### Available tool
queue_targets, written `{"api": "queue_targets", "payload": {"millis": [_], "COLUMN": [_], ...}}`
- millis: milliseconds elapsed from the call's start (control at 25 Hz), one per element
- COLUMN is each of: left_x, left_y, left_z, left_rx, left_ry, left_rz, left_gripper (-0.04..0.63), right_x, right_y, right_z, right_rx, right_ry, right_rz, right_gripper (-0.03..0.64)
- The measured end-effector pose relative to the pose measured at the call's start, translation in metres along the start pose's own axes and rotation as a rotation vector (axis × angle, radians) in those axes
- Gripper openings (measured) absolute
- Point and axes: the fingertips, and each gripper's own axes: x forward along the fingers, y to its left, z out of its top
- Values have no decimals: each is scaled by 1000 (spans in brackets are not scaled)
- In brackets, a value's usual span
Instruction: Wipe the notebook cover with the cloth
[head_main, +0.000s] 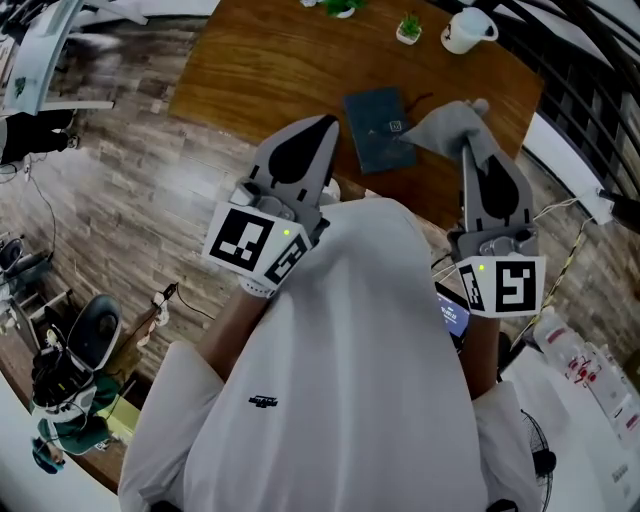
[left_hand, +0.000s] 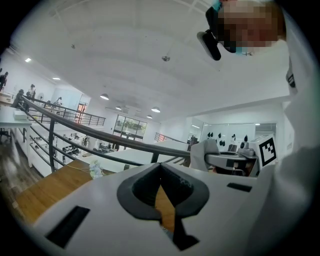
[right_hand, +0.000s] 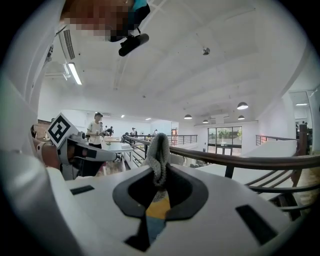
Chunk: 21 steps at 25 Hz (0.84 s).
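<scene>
A dark blue-grey notebook (head_main: 378, 130) lies closed on the wooden table (head_main: 260, 70). My right gripper (head_main: 468, 135) is shut on a grey cloth (head_main: 447, 124), which hangs in the air just right of the notebook's near corner. In the right gripper view the cloth (right_hand: 158, 152) sticks up as a knitted wad from between the jaws. My left gripper (head_main: 327, 124) is held up left of the notebook, near my chest, jaws shut with nothing in them. In the left gripper view its tips (left_hand: 160, 167) meet, and the cloth (left_hand: 202, 153) shows beyond, on the right gripper.
A white mug (head_main: 467, 30) and two small potted plants (head_main: 408, 28) stand at the table's far edge. The floor (head_main: 110, 190) to the left is wood-patterned. A railing (left_hand: 75, 131) runs behind the table. Other tables and a person (right_hand: 95, 130) are far off.
</scene>
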Motion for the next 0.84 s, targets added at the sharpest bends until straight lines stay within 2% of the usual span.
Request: {"api": "queue_targets", "payload": {"millis": [840], "left_x": [7], "left_y": [-1], "left_z": [0], "left_rx": [-15], "left_ry": [-1], "left_rz": [-20], "left_gripper": [18], "right_x": [1], "right_y": [0], "right_z": [-9], "right_rx": [20], "right_ry": [31], "right_rz": [-2], "right_gripper": [28]}}
